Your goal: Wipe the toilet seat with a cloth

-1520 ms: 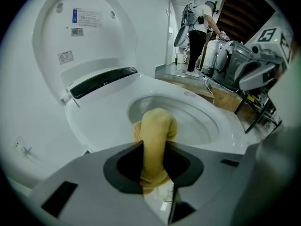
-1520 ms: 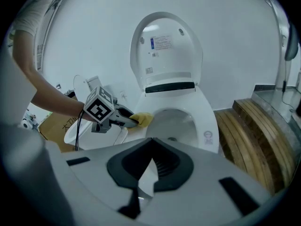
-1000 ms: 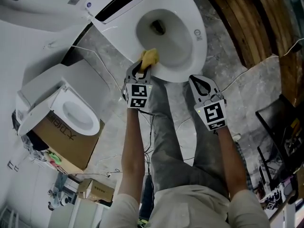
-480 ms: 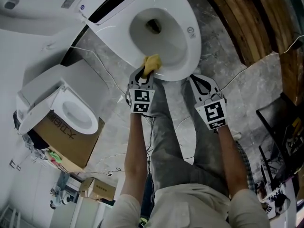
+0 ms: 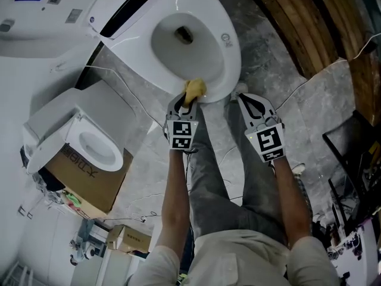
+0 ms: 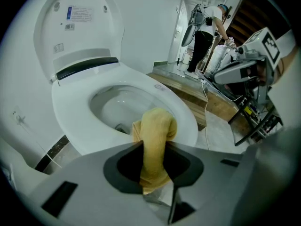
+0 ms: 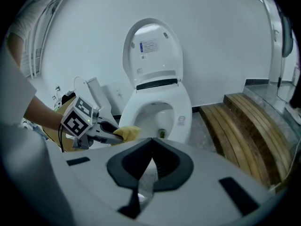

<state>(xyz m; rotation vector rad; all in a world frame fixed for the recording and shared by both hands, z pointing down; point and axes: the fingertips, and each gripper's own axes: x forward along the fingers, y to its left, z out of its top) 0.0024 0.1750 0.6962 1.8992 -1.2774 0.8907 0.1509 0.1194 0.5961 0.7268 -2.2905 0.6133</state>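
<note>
A cloth [image 5: 194,89] is clamped by the left gripper [image 5: 184,99] on the toilet seat [image 5: 230,52]'s front edge. The right gripper [image 5: 247,102] is closed, empty, nearby.

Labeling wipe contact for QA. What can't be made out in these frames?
1. Left gripper view: where the yellow cloth touches the toilet seat; the cloth's fold and the left gripper cover the contact.
2. Head view: the seat's front rim under the cloth, same cover.
3. Both gripper views: lid label print, too small.
4. Right gripper view: seat's near rim, cut off by the right gripper, jaws together, empty.
</note>
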